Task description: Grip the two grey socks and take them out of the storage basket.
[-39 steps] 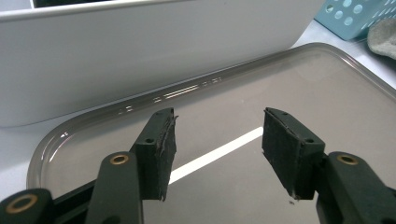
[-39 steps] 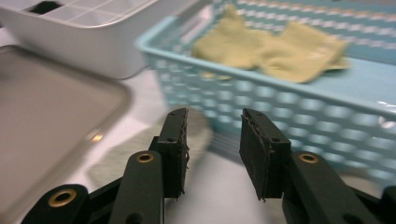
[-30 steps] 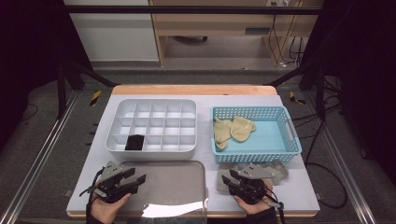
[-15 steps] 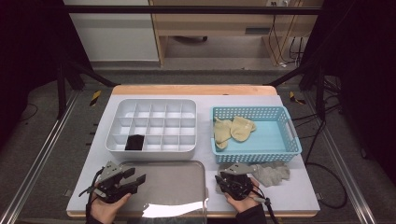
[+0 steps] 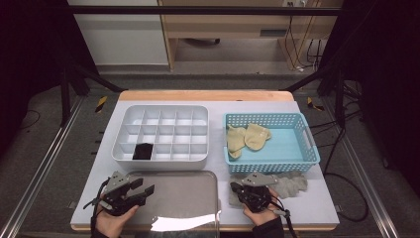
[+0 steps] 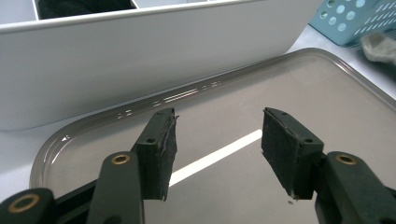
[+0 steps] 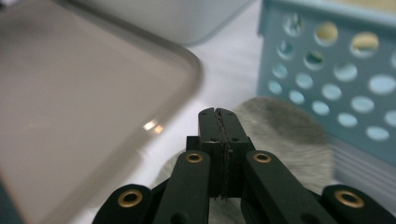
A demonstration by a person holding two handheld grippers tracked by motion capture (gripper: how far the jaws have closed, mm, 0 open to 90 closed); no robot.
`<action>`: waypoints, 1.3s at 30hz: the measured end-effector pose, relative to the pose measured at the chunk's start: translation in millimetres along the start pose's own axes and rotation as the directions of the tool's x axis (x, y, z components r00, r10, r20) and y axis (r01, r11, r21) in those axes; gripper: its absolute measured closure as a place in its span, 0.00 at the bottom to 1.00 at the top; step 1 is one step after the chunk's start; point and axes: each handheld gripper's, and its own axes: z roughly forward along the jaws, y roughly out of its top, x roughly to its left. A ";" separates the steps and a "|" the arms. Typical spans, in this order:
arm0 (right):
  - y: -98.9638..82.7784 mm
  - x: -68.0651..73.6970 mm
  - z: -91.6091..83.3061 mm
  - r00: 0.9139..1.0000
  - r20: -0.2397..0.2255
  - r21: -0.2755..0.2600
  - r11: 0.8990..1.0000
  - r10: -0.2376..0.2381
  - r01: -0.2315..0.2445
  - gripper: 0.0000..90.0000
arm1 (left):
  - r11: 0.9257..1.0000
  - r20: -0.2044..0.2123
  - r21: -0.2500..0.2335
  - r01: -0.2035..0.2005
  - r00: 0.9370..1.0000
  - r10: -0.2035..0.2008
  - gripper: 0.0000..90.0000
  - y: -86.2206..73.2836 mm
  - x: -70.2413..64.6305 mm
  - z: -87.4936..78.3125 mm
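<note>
Right gripper view: the right gripper (image 7: 218, 116) is seen clenched, its two pads pressed flat together at the lower middle of the frame. No fold of cloth can be made out between them, though a thin pinch cannot be ruled out. The grey sock (image 7: 285, 130) is spread on the white table just behind and under the jaws, at the foot of the blue basket (image 7: 327, 60) in the right of the frame.

In the high view the sock is found at the lower right, stretched along the basket's near wall. The left gripper (image 6: 217, 135) is held released over the grey tray (image 6: 327, 93), with nothing between its pads.

The sock is judged to be light, limp and fuzzy. It is not expected to slip or break, but it would sag and trail when lifted. A hold is best taken on a raised fold or the cuff edge, so that the fabric is bunched between the pads rather than scraped off the table.
</note>
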 end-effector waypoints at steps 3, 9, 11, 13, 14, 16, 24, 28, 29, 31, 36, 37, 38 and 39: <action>5.5 7.7 -5.1 0.998 -0.061 -0.040 0.999 -0.021 0.018 1.00 | 1.000 0.000 0.000 -0.001 1.000 0.001 0.49 0.1 -0.4 0.1; 9.1 29.4 0.1 0.981 -0.182 -0.052 0.997 -0.074 0.065 1.00 | 1.000 0.001 -0.001 -0.001 1.000 0.001 0.49 0.0 -0.5 -0.3; 6.6 33.1 5.5 0.976 -0.201 -0.031 0.997 -0.082 0.077 1.00 | 1.000 0.002 -0.002 -0.001 1.000 0.001 0.49 0.1 -0.5 -0.5; 3.1 34.0 12.0 0.974 -0.212 0.003 0.997 -0.074 0.076 1.00 | 1.000 0.004 -0.001 -0.002 1.000 0.002 0.49 0.2 -0.6 -0.6; 1.4 34.0 15.0 0.974 -0.213 0.019 0.997 -0.071 0.077 0.99 | 1.000 0.004 -0.001 -0.003 1.000 0.003 0.49 0.4 -0.7 -0.7; -0.8 33.6 17.6 0.975 -0.211 0.024 0.997 -0.064 0.071 0.94 | 1.000 0.009 -0.001 -0.005 1.000 0.005 0.49 0.9 -0.8 -1.0; 9.1 15.0 -10.7 0.989 -0.143 -0.101 0.995 -0.041 0.027 0.82 | 0.999 0.028 -0.019 -0.032 0.999 0.033 0.49 12.4 -10.4 -7.8; 6.2 -4.1 -25.0 0.996 -0.090 -0.114 0.993 0.011 -0.022 0.80 | 0.998 0.044 -0.027 -0.065 0.997 0.066 0.49 26.5 -21.6 -11.3; 4.9 -8.0 -27.9 0.997 -0.080 -0.112 0.993 0.020 -0.029 0.79 | 0.997 0.041 -0.024 -0.074 0.996 0.075 0.49 30.4 -24.5 -12.0; 1.9 -13.7 -33.5 0.998 -0.051 -0.114 0.993 0.036 -0.042 0.78 | 0.996 0.046 -0.021 -0.086 0.995 0.087 0.49 38.1 -30.3 -12.9; -7.1 -20.8 -41.7 0.999 -0.017 -0.101 0.994 0.044 -0.045 0.75 | 0.995 0.060 -0.021 -0.098 0.993 0.099 0.50 51.3 -47.0 -5.1; -9.2 -22.1 -42.5 0.999 -0.018 -0.097 0.994 0.046 -0.048 0.75 | 0.995 0.065 -0.017 -0.097 0.993 0.098 0.51 53.0 -50.7 -1.5; -11.5 -23.3 -43.2 0.999 -0.016 -0.095 0.994 0.046 -0.048 0.75 | 0.995 0.070 -0.011 -0.099 0.993 0.100 0.52 54.7 -54.3 2.4; -13.9 -24.2 -43.8 0.999 -0.015 -0.089 0.995 0.051 -0.052 0.75 | 0.995 0.072 -0.008 -0.099 0.993 0.099 0.52 56.6 -58.4 6.3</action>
